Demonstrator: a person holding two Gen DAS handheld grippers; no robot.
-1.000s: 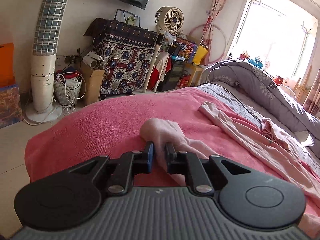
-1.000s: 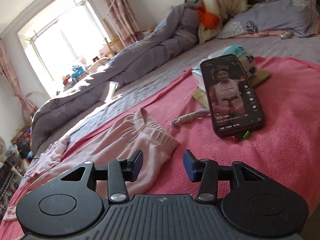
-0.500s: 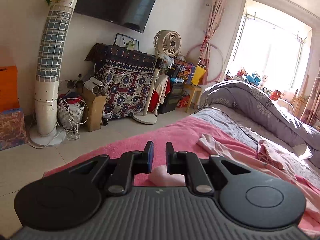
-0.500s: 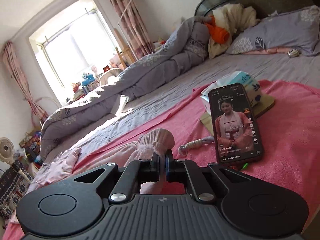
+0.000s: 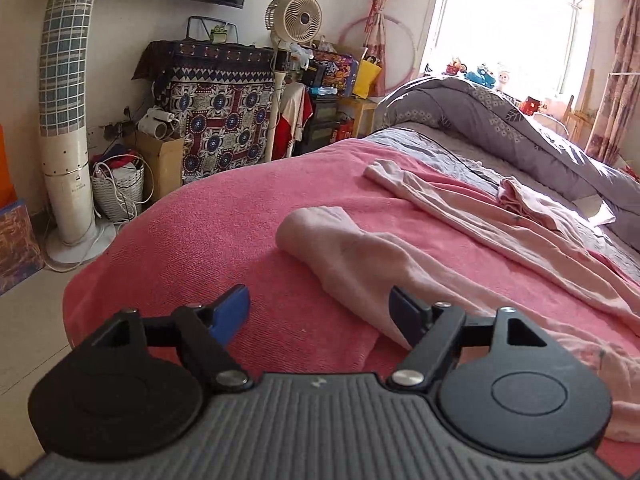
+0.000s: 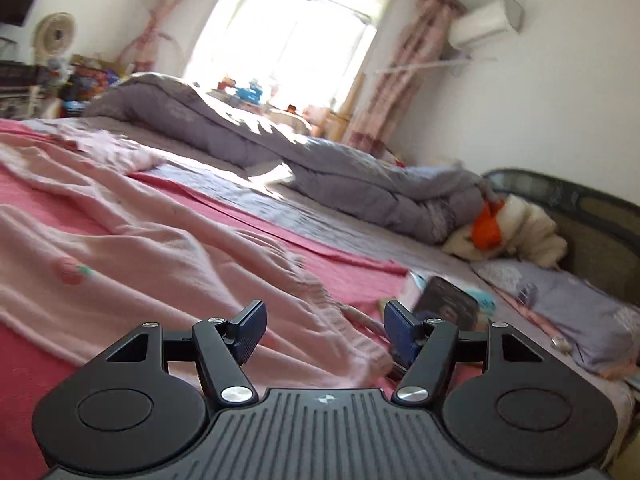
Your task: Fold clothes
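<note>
Pink trousers (image 5: 400,256) | lengthwise along pink blanket (image 5: 208,248) | cuffs toward fan (image 5: 295,14)

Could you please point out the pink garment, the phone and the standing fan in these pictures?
Pink garment (image 5: 340,248): left wrist view, on its folded end.
Phone (image 6: 448,306): right wrist view, on its dark screen.
Standing fan (image 5: 295,19): left wrist view, on its round grille.

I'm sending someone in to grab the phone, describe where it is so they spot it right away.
Start at the dark headboard of the bed and come down to the edge of the pink blanket. The phone leans there against a pale blue packet, the only dark, glossy slab with a lit screen among soft fabrics.
</note>
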